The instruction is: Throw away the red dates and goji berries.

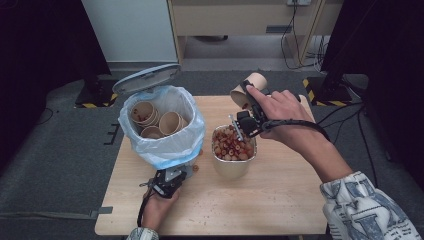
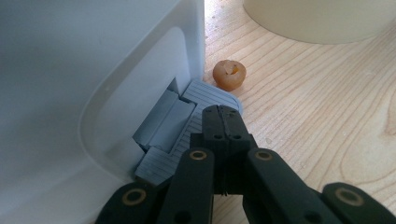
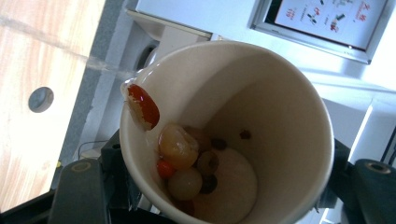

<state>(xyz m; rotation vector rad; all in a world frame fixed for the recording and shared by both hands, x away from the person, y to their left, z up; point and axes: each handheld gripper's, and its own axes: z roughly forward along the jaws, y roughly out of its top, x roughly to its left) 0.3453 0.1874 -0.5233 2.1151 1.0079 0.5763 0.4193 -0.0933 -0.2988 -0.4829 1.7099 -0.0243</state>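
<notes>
My right gripper (image 1: 246, 100) is shut on a paper cup (image 1: 248, 89), held tilted above a metal container (image 1: 233, 167) full of red and pale fruit pieces. In the right gripper view the cup (image 3: 280, 116) holds a few pieces (image 3: 180, 147) near its bottom, and a red piece (image 3: 142, 107) clings to its rim. The black fingers (image 3: 79, 191) flank the cup. My left gripper (image 1: 177, 176) is shut, its tips (image 2: 223, 116) resting on the grey pedal (image 2: 170, 128) of a white bin (image 1: 165, 145). The bin's lid (image 1: 146, 78) stands raised.
Inside the bin's blue-white bag lie several empty paper cups (image 1: 170, 121). One loose fruit piece (image 2: 229, 74) lies on the wooden table (image 1: 280, 200) beside the pedal, between bin and container. Crumbs dot the tabletop. Dark floor surrounds the table.
</notes>
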